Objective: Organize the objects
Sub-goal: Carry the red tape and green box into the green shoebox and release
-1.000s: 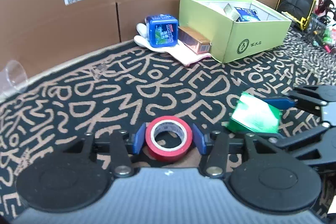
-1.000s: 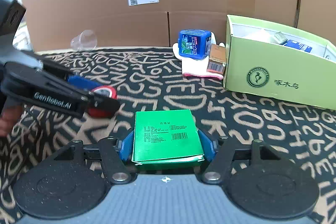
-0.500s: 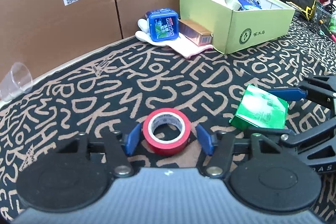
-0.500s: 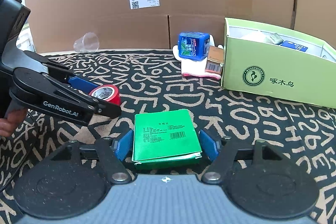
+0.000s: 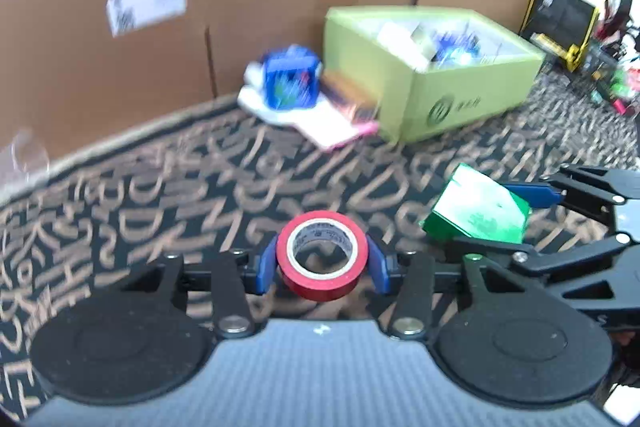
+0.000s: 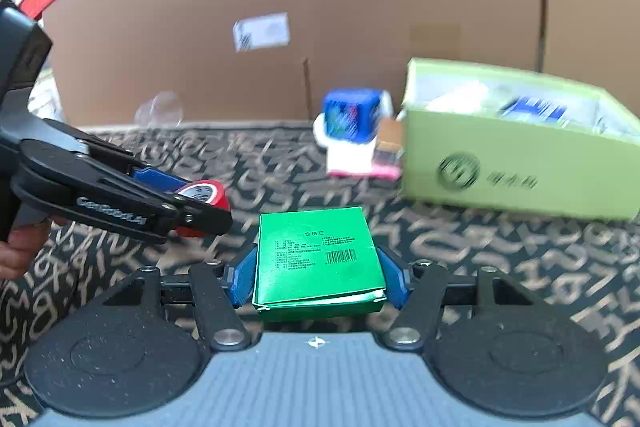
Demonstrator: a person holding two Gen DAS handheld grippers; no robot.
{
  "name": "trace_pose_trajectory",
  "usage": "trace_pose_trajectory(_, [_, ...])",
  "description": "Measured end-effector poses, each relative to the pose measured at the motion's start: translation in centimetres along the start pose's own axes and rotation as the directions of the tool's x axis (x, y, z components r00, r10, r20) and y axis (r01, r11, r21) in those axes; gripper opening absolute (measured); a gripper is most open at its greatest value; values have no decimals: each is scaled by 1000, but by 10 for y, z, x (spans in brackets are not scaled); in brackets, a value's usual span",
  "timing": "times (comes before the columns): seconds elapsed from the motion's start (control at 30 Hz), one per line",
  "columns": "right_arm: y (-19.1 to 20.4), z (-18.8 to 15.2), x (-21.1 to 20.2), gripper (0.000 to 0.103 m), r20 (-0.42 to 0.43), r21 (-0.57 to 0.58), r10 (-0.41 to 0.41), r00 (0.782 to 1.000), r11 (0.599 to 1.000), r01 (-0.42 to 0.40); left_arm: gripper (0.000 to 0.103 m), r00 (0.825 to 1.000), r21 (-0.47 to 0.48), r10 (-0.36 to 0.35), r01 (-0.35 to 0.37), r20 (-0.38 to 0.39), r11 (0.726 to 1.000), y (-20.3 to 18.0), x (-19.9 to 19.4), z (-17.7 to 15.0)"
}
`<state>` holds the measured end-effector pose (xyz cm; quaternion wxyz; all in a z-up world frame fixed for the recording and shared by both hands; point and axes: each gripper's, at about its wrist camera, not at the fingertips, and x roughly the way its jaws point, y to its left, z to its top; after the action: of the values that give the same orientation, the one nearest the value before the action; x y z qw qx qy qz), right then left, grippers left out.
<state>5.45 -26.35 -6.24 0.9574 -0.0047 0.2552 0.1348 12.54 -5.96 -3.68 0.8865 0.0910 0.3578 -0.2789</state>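
Note:
A red tape roll (image 5: 324, 287) sits between the blue pads of my left gripper (image 5: 322, 265). The jaws are closing and the pads press its sides, holding it just above the patterned cloth. A flat green box (image 6: 316, 251) is held the same way in my right gripper (image 6: 318, 279), whose jaws are also closing and whose pads press its two edges. In the right wrist view the left gripper (image 6: 200, 209) with the tape roll (image 6: 210, 193) is at the left. In the left wrist view the right gripper (image 5: 494, 223) and the green box (image 5: 476, 207) are at the right.
An open lime-green carton (image 6: 520, 167) with several items stands at the back right. Beside it a blue tin (image 6: 352, 115) and a copper box (image 5: 348, 95) lie on a white glove (image 5: 320, 123). A clear cup (image 6: 160, 109) lies by the cardboard wall. A hand (image 6: 16, 247) grips the left handle.
Both grippers widened a little, then closed onto their objects and rose. The tape roll and the green box now hang slightly above the cloth. The views are blurred by motion.

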Motion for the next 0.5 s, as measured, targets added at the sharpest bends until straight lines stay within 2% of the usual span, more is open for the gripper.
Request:
trace_pose_trajectory(0.27, [-50, 36, -28, 67, 141, 55, -114, 983, 993, 108, 46, 985, 44, -76, 70, 157, 997, -38, -17, 59])
trace_pose_trajectory(0.5, [-106, 61, -29, 67, 202, 137, -284, 937, 956, 260, 46, 972, 78, -105, 90, 208, 993, -73, -1, 115])
